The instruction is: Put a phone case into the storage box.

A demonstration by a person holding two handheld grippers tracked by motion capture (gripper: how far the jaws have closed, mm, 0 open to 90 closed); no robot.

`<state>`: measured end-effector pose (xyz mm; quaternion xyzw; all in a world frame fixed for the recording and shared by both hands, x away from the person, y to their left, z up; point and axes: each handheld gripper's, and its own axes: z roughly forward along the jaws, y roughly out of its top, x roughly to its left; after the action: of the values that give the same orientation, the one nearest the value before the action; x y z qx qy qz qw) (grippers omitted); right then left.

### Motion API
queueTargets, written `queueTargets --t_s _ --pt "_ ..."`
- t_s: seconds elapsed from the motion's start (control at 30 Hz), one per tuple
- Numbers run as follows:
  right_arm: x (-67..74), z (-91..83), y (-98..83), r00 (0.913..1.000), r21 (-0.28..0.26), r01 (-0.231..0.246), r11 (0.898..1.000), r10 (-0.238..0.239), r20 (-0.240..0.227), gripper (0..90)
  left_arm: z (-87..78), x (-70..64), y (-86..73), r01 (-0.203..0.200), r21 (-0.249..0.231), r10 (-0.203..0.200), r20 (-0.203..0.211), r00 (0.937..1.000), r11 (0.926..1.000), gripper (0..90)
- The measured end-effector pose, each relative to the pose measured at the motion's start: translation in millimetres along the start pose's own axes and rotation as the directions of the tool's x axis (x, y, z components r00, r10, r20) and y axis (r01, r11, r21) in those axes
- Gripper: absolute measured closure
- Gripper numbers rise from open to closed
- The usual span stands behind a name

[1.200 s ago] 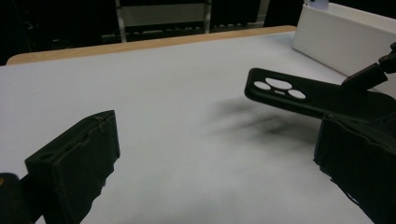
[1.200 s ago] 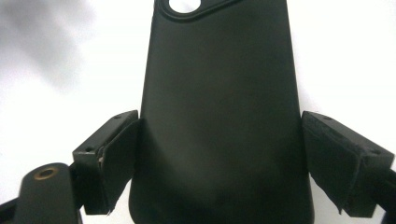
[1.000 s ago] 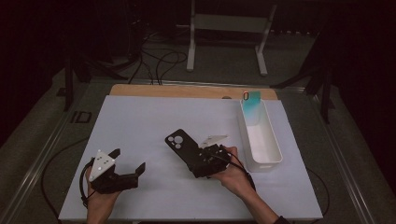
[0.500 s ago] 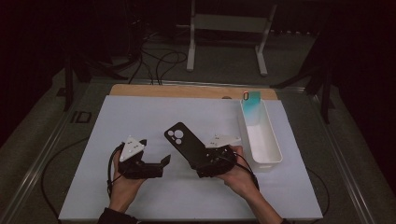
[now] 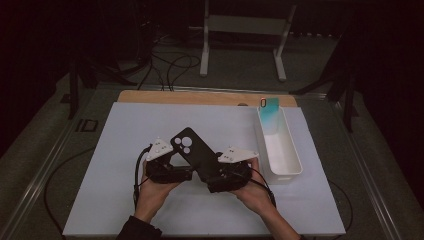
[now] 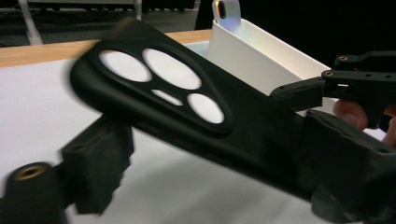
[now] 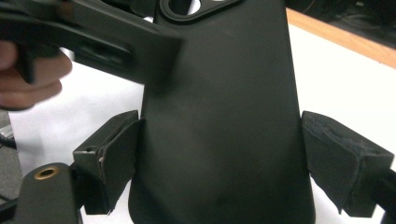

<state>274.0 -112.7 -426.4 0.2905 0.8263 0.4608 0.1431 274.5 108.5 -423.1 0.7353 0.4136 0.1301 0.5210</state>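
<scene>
High view shows the right gripper [image 5: 212,172] clamped across the lower end of the black phone case [image 5: 195,152], lifted tilted above the white mat [image 5: 115,150], while the left gripper [image 5: 175,162], jaws apart and just closing a little, comes in at the case's camera-hole end. To do this well, I judge the left jaws should settle squarely on the case's edges before squeezing, the right grip holding firm. Beyond the right gripper stands the white bin [image 5: 285,150] with a teal case [image 5: 270,107] propped at its far end, near but not blocking.
</scene>
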Motion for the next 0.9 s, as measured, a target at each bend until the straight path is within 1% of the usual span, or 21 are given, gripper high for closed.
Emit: queueTargets --t_s 0.03,0.07,0.1,0.17,0.2,0.23,0.27,0.3,0.37,0.47,0.5,0.53,0.57,0.67,0.77,0.83,0.9 --pt "0.7 0.0 0.4 1.0 -0.005 -0.001 1.0 0.001 0.001 14.8 1.1 -1.4 0.1 -0.001 0.001 0.001 0.01 1.0 1.0 17.7" --pt "1.4 0.2 0.8 1.0 -0.012 -0.003 1.0 0.003 0.003 14.8 1.1 -1.4 0.1 -0.001 0.001 0.001 0.01 1.0 1.0 21.4" --pt "2.0 0.3 1.0 1.0 -0.021 -0.003 1.0 0.003 0.005 14.9 3.2 -4.0 -0.1 0.006 -0.006 -0.006 0.036 0.9993 1.0 24.6" --pt "2.7 -0.3 1.4 0.9999 -0.04 -0.008 0.999 0.009 0.01 14.8 4.9 -5.3 -0.4 0.011 -0.009 -0.01 0.06 0.9981 0.9999 31.5" --pt "3.5 -0.2 1.2 0.9998 -0.049 -0.007 0.999 0.008 0.02 14.8 5.5 -5.9 -0.5 0.015 -0.011 -0.015 0.071 0.9974 0.9998 34.5" --pt "3.5 -0.2 1.2 0.9998 -0.049 -0.007 0.999 0.008 0.02 14.8 5.5 -5.9 -0.5 0.015 -0.011 -0.015 0.071 0.9974 0.9998 38.6" --pt "5.9 0.7 0.3 0.9995 -0.061 -0.007 0.998 0.009 0.031 14.8 6.6 -8.0 -0.6 0.016 -0.015 -0.015 0.089 0.9959 0.9998 43.8" --pt "7.2 1.4 -0.2 0.9992 -0.067 -0.009 0.998 0.012 0.038 14.8 6.6 -8.0 -0.6 0.016 -0.015 -0.015 0.089 0.9959 0.9998 47.2" --pt "8.2 2.7 -0.8 0.9983 -0.073 -0.009 0.997 0.013 0.057 14.8 7.4 -11.6 -0.8 0.0 -0.019 0.002 0.107 0.9943 0.9998 55.6" --pt "8.0 4.2 -1.6 0.9985 -0.073 -0.022 0.997 0.025 0.048 14.7 7.4 -13.4 -0.1 -0.005 -0.021 0.007 0.107 0.9942 0.9998 67.2" --pt "8.2 5.0 -2.4 0.9987 -0.07 -0.014 0.997 0.018 0.047 14.7 7.7 -13.9 0.6 -0.007 -0.02 0.01 0.116 0.9932 0.9998 67.2" --pt "10.1 6.5 -3.1 0.9988 -0.072 -0.008 0.997 0.011 0.048 14.6 8.4 -14.8 1.0 -0.008 -0.018 0.01 0.117 0.9931 0.9998 71.6" --pt "12.5 7.4 -3.4 0.9986 -0.065 0.011 0.998 -0.008 0.052 14.4 8.9 -15.4 1.4 -0.008 -0.016 0.01 0.122 0.9925 0.9998 75.8" --pt "18.1 10.0 -2.5 0.9961 -0.064 0.037 0.997 -0.031 0.083 14.0 8.9 -18.3 2.1 -0.023 -0.013 0.024 0.119 0.9926 0.9997 81.9" --pt "18.7 10.5 -2.3 0.9965 -0.071 0.028 0.997 -0.023 0.081 13.6 7.8 -19.8 3.5 -0.037 -0.009 0.038 0.115 0.9926 0.9993 83.5" --pt "18.2 10.0 -2.1 0.9966 -0.07 0.033 0.997 -0.027 0.078 13.4 7.5 -19.5 3.5 -0.043 -0.01 0.044 0.115 0.9924 0.999 85.7" --pt "16.4 8.9 -1.8 0.9981 -0.074 0.023 0.997 -0.019 0.059 13.5 6.8 -19.5 3.2 -0.051 -0.01 0.052 0.11 0.9926 0.9987 86.0"
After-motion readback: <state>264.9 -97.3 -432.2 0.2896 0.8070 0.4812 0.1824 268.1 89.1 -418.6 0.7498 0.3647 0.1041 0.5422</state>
